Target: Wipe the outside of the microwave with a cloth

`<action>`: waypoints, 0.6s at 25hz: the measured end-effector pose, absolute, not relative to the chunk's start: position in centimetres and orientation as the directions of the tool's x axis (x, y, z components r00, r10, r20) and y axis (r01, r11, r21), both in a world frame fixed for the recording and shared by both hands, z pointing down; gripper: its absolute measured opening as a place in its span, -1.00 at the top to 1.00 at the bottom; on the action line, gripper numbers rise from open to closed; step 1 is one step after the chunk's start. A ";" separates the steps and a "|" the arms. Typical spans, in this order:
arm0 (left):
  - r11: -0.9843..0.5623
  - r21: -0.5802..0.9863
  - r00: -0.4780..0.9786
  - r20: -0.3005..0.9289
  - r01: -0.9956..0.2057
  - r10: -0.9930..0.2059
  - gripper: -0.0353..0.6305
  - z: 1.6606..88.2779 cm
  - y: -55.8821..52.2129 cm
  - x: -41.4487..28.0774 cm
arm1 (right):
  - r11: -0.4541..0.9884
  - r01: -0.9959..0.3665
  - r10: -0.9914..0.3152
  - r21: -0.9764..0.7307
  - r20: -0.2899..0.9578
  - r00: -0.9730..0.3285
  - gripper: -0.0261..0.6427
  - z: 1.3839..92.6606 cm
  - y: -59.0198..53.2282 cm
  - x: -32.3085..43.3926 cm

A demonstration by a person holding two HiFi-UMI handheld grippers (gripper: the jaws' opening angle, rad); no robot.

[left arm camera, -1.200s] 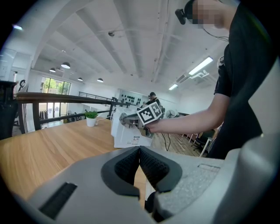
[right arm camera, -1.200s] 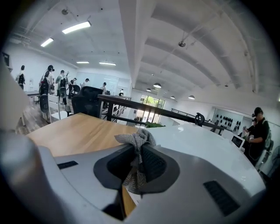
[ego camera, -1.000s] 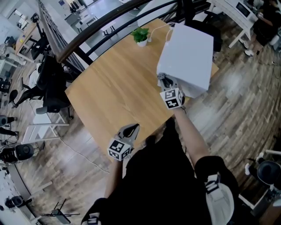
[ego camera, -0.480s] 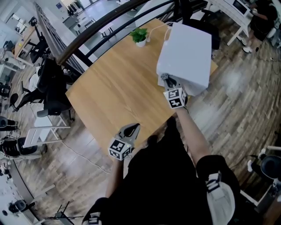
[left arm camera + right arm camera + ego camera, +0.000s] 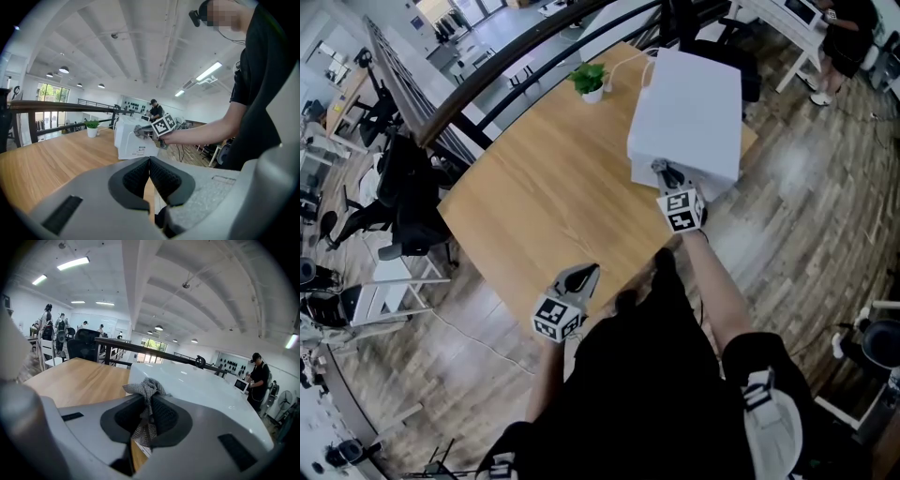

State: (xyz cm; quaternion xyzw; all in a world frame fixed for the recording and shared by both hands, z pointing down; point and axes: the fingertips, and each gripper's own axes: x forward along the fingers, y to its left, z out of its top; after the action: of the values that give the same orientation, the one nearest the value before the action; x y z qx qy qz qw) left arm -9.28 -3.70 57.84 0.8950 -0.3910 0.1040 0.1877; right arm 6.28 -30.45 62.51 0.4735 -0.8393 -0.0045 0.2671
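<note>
A white microwave [image 5: 689, 108] stands at the far right corner of the wooden table [image 5: 544, 197]. My right gripper [image 5: 664, 172] is shut on a grey cloth [image 5: 145, 390], holding it against the near top edge of the microwave [image 5: 197, 387]. My left gripper [image 5: 578, 278] sits shut with nothing in it at the table's near edge, far from the microwave [image 5: 129, 138]. In the left gripper view, the right gripper [image 5: 140, 131] and its cloth show against the microwave's side.
A small potted plant [image 5: 591, 80] stands at the table's far edge, with a white cable beside the microwave. A dark railing [image 5: 516, 61] runs behind the table. Office chairs [image 5: 403, 187] stand to the left, wood floor to the right.
My right gripper with the cloth has slid a little to the right along the microwave's near edge. The left gripper has stayed put.
</note>
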 end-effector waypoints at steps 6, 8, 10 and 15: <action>-0.638 0.263 0.689 0.332 -0.724 -0.645 0.88 58.1 -3.6 -8.8 | 0.517 -0.812 -0.813 0.271 0.451 -0.367 0.79 62.7 -30.0 8.9; -0.642 0.263 0.692 0.332 -0.720 -0.641 0.88 58.1 -3.6 -8.8 | 0.507 -0.816 -0.817 0.276 0.454 -0.355 0.79 62.9 -29.8 9.8; -0.646 0.263 0.696 0.332 -0.717 -0.637 0.88 58.1 -3.6 -8.7 | 0.501 -0.819 -0.820 0.280 0.456 -0.346 0.79 62.9 -29.6 10.6; -0.659 0.262 0.707 0.330 -0.705 -0.626 0.88 58.1 -3.7 -8.3 | 0.484 -0.825 -0.826 0.291 0.463 -0.321 0.79 62.9 -29.2 12.4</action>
State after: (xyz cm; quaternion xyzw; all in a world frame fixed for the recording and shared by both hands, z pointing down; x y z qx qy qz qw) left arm -8.28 -3.66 58.09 0.9045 -0.3679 0.1059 0.1879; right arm 12.45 -29.22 62.93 0.5079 -0.8128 -0.0007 0.2853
